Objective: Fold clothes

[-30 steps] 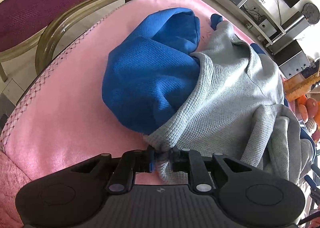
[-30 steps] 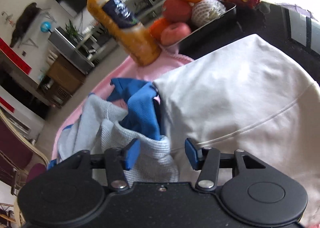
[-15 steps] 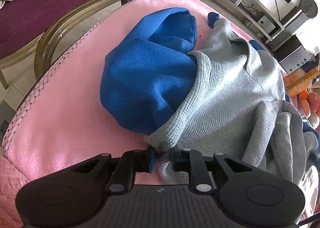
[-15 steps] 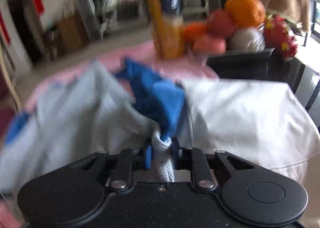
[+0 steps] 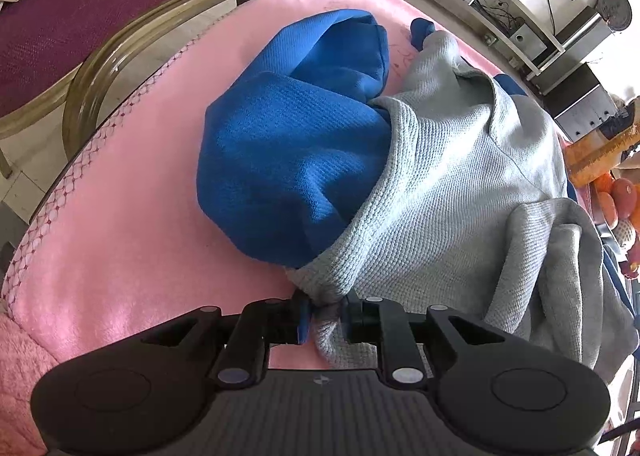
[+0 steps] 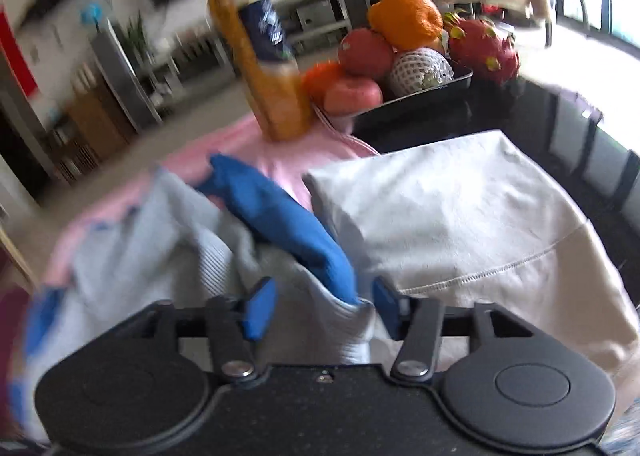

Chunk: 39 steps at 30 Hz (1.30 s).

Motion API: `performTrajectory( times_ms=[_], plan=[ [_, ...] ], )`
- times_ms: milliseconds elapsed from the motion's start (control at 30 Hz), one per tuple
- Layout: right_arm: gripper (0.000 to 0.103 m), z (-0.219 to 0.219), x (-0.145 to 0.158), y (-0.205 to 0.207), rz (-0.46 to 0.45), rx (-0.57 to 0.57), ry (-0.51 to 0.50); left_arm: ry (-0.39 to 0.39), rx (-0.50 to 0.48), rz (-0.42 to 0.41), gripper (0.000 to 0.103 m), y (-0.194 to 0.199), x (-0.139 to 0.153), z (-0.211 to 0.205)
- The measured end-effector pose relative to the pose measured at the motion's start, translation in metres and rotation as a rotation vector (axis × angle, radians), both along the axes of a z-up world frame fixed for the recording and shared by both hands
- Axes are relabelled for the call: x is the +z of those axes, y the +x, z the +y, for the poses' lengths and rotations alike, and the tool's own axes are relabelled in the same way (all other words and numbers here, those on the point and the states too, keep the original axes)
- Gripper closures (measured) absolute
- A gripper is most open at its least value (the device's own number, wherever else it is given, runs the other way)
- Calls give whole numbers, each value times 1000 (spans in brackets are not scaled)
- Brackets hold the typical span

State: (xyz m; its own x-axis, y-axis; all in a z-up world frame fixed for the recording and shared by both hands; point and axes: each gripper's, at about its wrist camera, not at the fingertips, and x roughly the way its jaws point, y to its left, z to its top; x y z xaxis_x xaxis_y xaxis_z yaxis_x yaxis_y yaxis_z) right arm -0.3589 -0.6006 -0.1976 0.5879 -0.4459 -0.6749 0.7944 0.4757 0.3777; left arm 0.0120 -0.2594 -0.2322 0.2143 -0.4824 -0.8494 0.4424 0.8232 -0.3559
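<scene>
A grey and blue knit sweater (image 5: 440,183) lies bunched on the pink blanket (image 5: 132,240), its blue part (image 5: 288,159) heaped to the left. My left gripper (image 5: 325,314) is shut on a grey edge of the sweater at the near side. In the right wrist view the same sweater (image 6: 168,240) lies left of a folded cream garment (image 6: 472,215). My right gripper (image 6: 320,306) has its jaws opening; the sweater's grey cuff lies between them, and the pads stand apart from the cloth.
An orange juice bottle (image 6: 260,55) and a dark tray of fruit (image 6: 404,55) stand at the far edge. A purple-seated chair (image 5: 100,35) with a curved armrest and a heap of beige cloth on it stands left of the table.
My right gripper closed on the sweater's grey cuff, then spread its jaws off it, and it swung a little. The left gripper kept its hold and stayed in place.
</scene>
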Motion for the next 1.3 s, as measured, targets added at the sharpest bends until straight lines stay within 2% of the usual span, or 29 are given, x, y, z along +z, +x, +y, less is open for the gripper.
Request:
performTrajectory(
  times_ms=[167,233,400,500,633,667,733,800,867,1000,1033,1167,1233,1300],
  plan=[
    [49,-25,-18,-45,-159,-60,223,-1,1,-1,84,0,0,-1],
    [63,-32,-27,-54,-227,-28,304,0,0,-3,84,0,0,-1],
    [65,-37,-46,-43,-206,64,415,1,-3,-8,84,-1,0,-1],
    [62,-39,-46,-32,-193,68,389,-2,-4,-7,83,0,0,0],
    [61,-43,-50,-27,-241,53,416,-16,-2,4,83,2,-1,3],
    [63,-43,-50,-28,-252,44,415,-21,-1,8,83,2,-2,3],
    [73,-43,-48,-33,-281,21,408,-38,8,24,84,5,-3,6],
    [79,-43,-48,-38,-304,-4,409,-70,20,44,90,6,-3,10],
    [81,-43,-50,-40,-308,-33,418,-108,30,58,94,6,-1,15],
    [82,-42,-49,-44,-346,-66,432,-185,39,54,95,2,12,23],
    [85,-41,-48,-44,-347,-76,426,-202,42,52,95,2,15,25],
    [87,-35,-41,-42,-370,-120,388,-252,139,94,95,11,23,31],
    [88,-31,-34,-35,-341,-139,357,-250,169,102,96,24,31,27],
    [89,-29,-21,-18,-306,-133,340,-246,174,56,96,36,55,14]
  ],
)
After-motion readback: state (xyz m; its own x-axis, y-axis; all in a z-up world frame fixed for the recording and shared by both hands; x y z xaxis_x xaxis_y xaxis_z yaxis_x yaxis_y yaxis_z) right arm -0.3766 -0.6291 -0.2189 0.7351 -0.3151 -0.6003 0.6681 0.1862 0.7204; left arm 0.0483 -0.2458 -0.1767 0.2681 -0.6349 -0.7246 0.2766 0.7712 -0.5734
